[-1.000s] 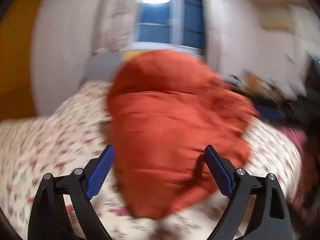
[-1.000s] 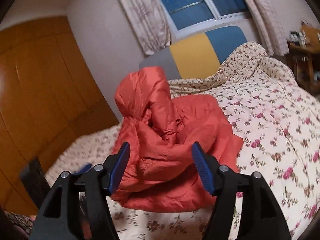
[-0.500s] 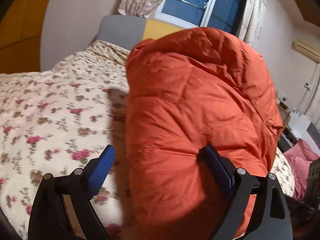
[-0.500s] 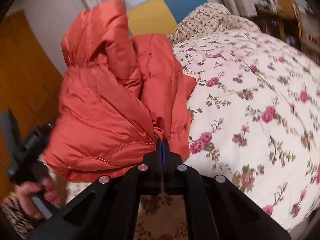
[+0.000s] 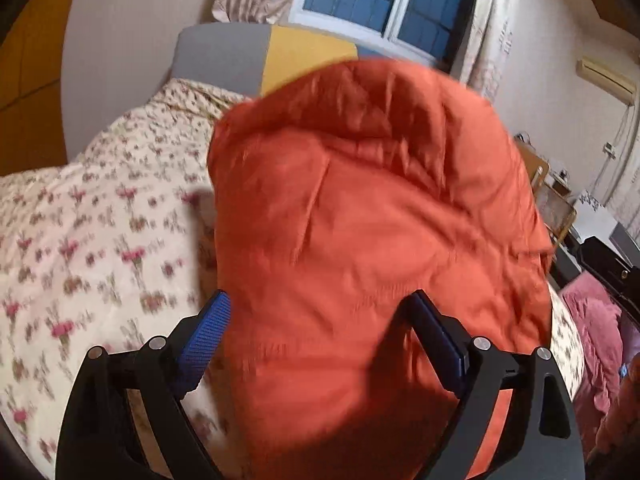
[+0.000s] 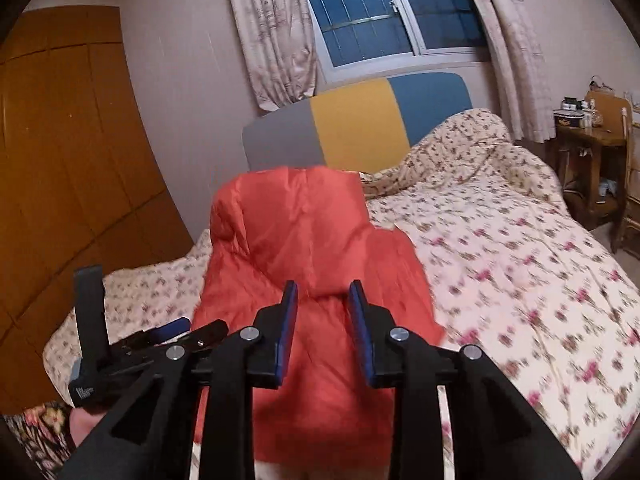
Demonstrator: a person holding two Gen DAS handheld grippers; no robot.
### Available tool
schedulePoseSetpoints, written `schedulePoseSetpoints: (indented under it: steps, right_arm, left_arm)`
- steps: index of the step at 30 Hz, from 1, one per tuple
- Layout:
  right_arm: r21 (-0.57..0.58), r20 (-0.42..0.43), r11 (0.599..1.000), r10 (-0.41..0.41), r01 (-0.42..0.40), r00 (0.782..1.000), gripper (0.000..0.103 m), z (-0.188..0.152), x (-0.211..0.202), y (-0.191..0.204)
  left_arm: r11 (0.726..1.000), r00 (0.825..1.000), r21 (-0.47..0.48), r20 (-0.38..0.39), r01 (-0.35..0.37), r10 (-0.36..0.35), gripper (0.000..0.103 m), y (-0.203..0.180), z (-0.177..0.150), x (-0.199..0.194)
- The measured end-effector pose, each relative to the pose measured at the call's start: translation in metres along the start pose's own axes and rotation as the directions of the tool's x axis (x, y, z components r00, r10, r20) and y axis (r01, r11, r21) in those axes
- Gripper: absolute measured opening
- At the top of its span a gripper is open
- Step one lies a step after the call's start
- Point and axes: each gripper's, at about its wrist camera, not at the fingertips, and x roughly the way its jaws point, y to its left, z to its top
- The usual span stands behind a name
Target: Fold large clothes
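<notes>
An orange puffy jacket (image 5: 360,220) is heaped on the flowered bed cover (image 5: 100,220). It bulges up between the wide-spread fingers of my left gripper (image 5: 320,332), which stays open; its right pad (image 5: 436,336) lies against the fabric. In the right wrist view the jacket (image 6: 304,248) stands bunched just beyond my right gripper (image 6: 324,320). That gripper's jaws are opening, with a narrow gap between the blue pads and no fabric pinched there. The left gripper (image 6: 160,336) shows at the jacket's left side, with a hand (image 6: 84,428) below it.
The bed cover (image 6: 520,260) spreads wide to the right of the jacket. A grey, yellow and blue headboard (image 6: 352,120) stands behind, under a curtained window. A wooden wardrobe (image 6: 60,160) is left, a cluttered wooden side table (image 6: 588,152) right. Pink cloth (image 5: 592,320) lies beside the bed.
Half a second ago my right gripper was shut on a jacket fold; now it has let go and drawn back. The left gripper has slid in against the jacket, still wide.
</notes>
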Motion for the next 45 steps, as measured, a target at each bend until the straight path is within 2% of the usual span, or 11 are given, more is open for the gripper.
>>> schedulePoseSetpoints:
  steps: [2,7,11,14,17,20,25,31,35,45]
  right_arm:
    - [-0.003,-0.006,1.000,0.017,-0.017,1.000,0.026,0.013,0.012,0.013]
    - [-0.052,-0.021,0.996,0.070,-0.071,0.997,0.026,0.043,0.047,0.046]
    - [-0.142,-0.057,0.989,0.022,-0.030,0.998,0.025,0.055,0.089,0.062]
    - [-0.132,-0.091,0.990,-0.061,0.049,0.994,0.021,0.052,0.116,0.043]
    - [-0.050,-0.128,0.997,-0.060,0.054,0.990,0.012,0.037,0.129,0.009]
    - [-0.024,-0.134,0.997,-0.075,0.073,0.988,0.012,0.022,0.134,-0.012]
    - [-0.014,-0.130,0.994,-0.112,0.112,0.985,0.011,0.015,0.139,-0.035]
    - [0.034,-0.163,0.989,-0.134,0.141,0.978,0.011,0.009,0.157,-0.058]
    - [0.071,-0.181,0.987,-0.127,0.142,0.975,0.011,0.003,0.169,-0.072]
    - [0.124,-0.221,0.985,-0.095,0.124,0.971,0.011,-0.007,0.191,-0.086]
  left_arm:
    - [1.000,1.000,-0.019,0.014,-0.021,0.022,0.090,0.004,0.014,0.000]
    - [0.985,0.992,-0.135,0.055,-0.105,0.114,0.090,0.030,0.045,0.000]
    - [0.977,0.987,-0.161,0.050,-0.142,0.152,0.090,0.037,0.059,0.008]
    - [0.981,0.986,-0.117,0.056,-0.152,0.160,0.090,0.028,0.065,0.018]
    - [0.991,0.992,-0.052,0.023,-0.126,0.128,0.090,0.010,0.068,0.038]
    - [0.996,0.996,-0.011,-0.033,-0.084,0.083,0.090,-0.005,0.066,0.060]
    - [0.997,0.996,-0.002,-0.049,-0.079,0.079,0.093,-0.019,0.065,0.079]
    - [0.995,0.987,0.044,-0.127,-0.090,0.095,0.100,-0.035,0.068,0.104]
    - [0.997,0.983,0.026,-0.165,-0.071,0.074,0.100,-0.030,0.066,0.120]
    - [0.997,0.987,0.005,-0.136,-0.080,0.080,0.100,-0.025,0.057,0.141]
